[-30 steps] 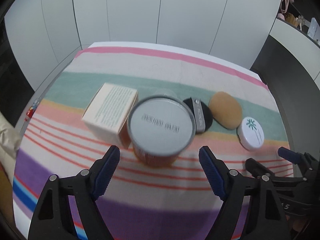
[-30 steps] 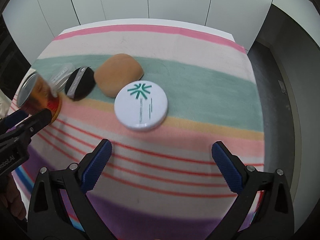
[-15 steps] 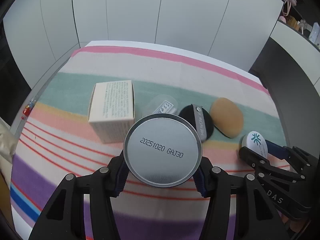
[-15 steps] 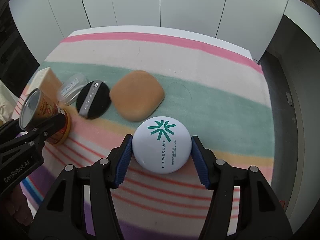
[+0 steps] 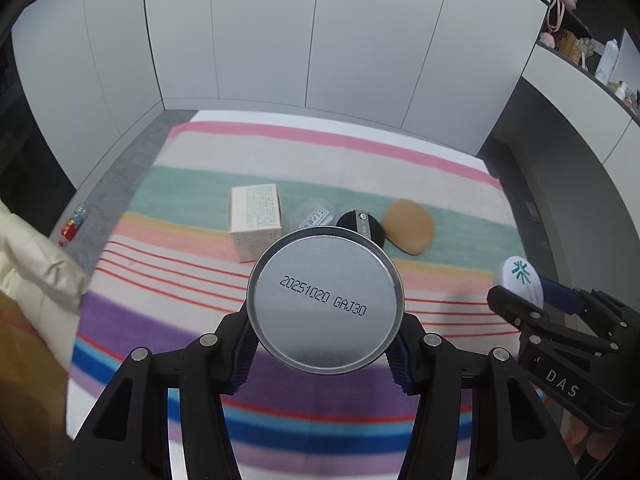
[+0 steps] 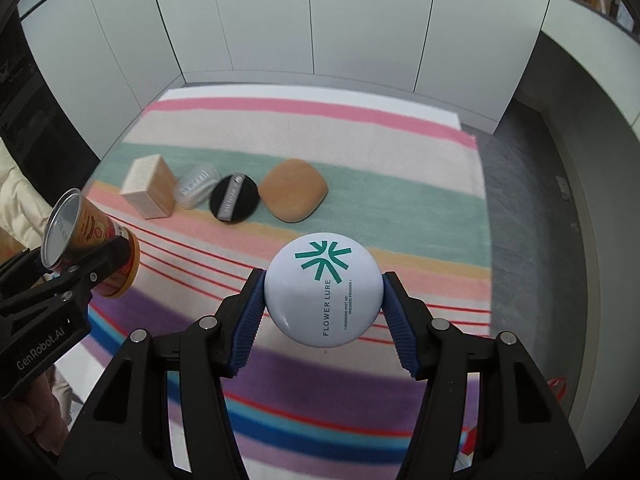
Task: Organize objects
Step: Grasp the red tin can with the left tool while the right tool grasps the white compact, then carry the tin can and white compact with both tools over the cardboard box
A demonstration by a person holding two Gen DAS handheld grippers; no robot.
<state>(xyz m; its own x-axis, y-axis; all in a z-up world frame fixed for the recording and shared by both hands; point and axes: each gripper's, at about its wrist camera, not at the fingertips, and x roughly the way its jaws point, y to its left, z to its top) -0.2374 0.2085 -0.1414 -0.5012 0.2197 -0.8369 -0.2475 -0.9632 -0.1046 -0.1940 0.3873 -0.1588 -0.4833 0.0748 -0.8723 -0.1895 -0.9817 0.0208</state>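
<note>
Above the striped counter (image 6: 400, 152), left gripper (image 5: 322, 354) clamps a can (image 5: 325, 304), right gripper (image 6: 322, 322) a powder compact (image 6: 323, 289) (keep both level).

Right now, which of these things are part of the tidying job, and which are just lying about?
Part of the job:
- can, held in the left gripper
- white compact, held in the right gripper
- carton, clear case, black puff and tan sponge, in a row on the striped cloth

Just lying about:
- shelf clutter
- cream jacket
</note>
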